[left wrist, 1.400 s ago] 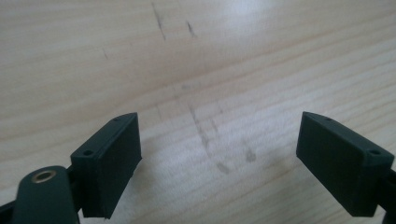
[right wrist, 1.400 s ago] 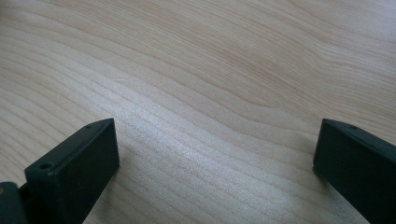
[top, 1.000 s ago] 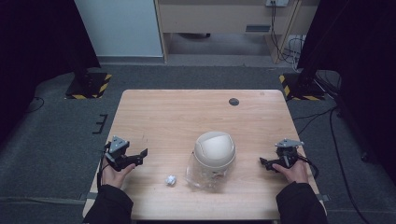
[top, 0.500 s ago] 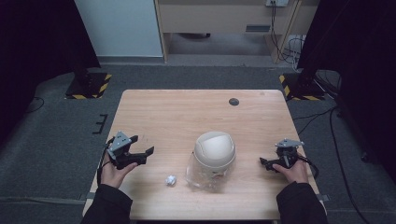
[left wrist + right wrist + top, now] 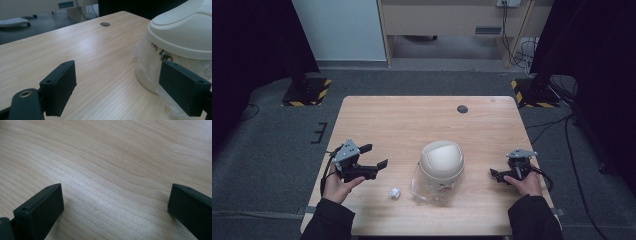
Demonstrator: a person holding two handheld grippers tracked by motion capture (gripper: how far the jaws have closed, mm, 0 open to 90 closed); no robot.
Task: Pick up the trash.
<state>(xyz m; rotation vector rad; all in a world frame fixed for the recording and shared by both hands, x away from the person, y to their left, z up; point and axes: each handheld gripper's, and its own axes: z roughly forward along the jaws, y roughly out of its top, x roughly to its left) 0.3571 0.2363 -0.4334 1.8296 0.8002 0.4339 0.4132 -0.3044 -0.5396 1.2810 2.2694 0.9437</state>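
Observation:
A cream-white domed bin [image 5: 441, 160] with a clear plastic liner [image 5: 426, 188] hanging out around its base stands at the middle of the table's near half. A small crumpled white paper ball [image 5: 394, 192] lies just left of it. My left gripper [image 5: 375, 155] is held above the table left of the bin, open and pointing right at it. In the left gripper view the bin [image 5: 182, 32] rises behind the right jaw, and the left gripper [image 5: 120, 72] holds nothing. My right gripper [image 5: 495, 174] rests low to the right of the bin. It is open over bare wood [image 5: 116, 192].
The wooden table [image 5: 412, 125] has a dark round cable hole [image 5: 462, 109] near its far edge, also visible as a hole [image 5: 105, 24] in the left gripper view. Grey carpet surrounds the table, and black stands with striped bases sit at both far corners.
My left gripper has lifted and swung to the right, toward the bin. The right gripper, bin and paper ball have not moved.

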